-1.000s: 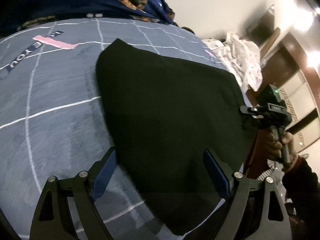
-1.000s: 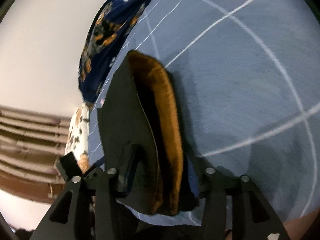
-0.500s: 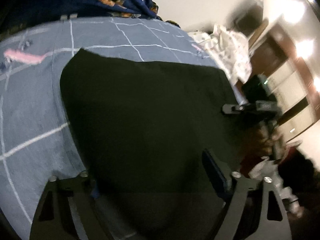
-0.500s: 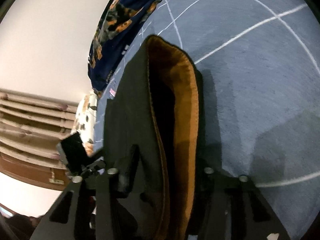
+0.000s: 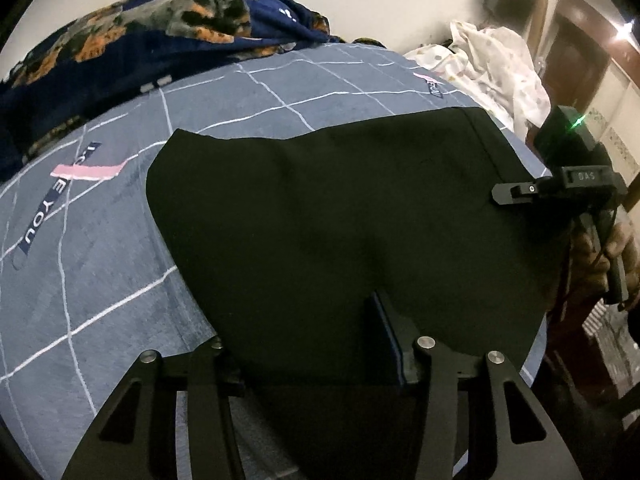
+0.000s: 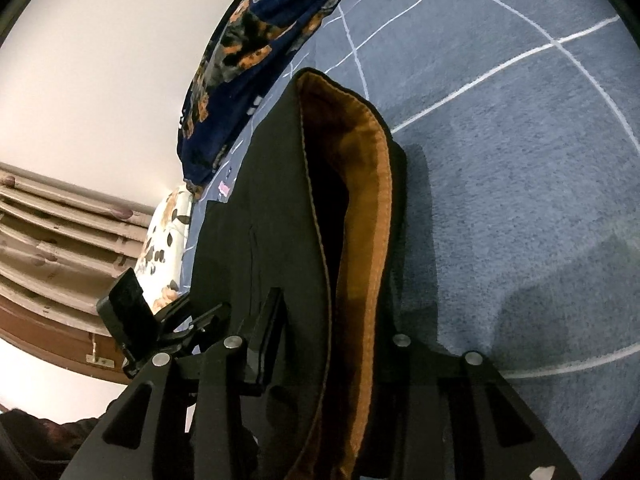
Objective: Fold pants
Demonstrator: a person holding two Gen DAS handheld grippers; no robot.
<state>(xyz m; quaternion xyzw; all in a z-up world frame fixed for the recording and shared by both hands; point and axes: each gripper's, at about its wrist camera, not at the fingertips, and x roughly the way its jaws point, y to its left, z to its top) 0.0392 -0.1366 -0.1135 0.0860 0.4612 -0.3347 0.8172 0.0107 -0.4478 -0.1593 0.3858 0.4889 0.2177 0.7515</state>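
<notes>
Left wrist view: the black fabric pants (image 5: 340,208) lie spread on a grey-blue bedsheet with white grid lines (image 5: 100,280), their near edge between the fingers of the left gripper (image 5: 308,344). Its jaws are closing on that edge; whether the pads already press the cloth cannot be told, as one finger is hidden beneath it. A dark blue blanket with orange patches (image 5: 160,28) lies at the far side, white spotted cloth (image 5: 496,60) at the right. The right gripper (image 5: 520,192) sits at the pants' right edge.

Right wrist view: the right gripper (image 6: 324,340) closes on the pants (image 6: 280,220), whose orange-lined waistband (image 6: 364,200) stands between its fingers.
</notes>
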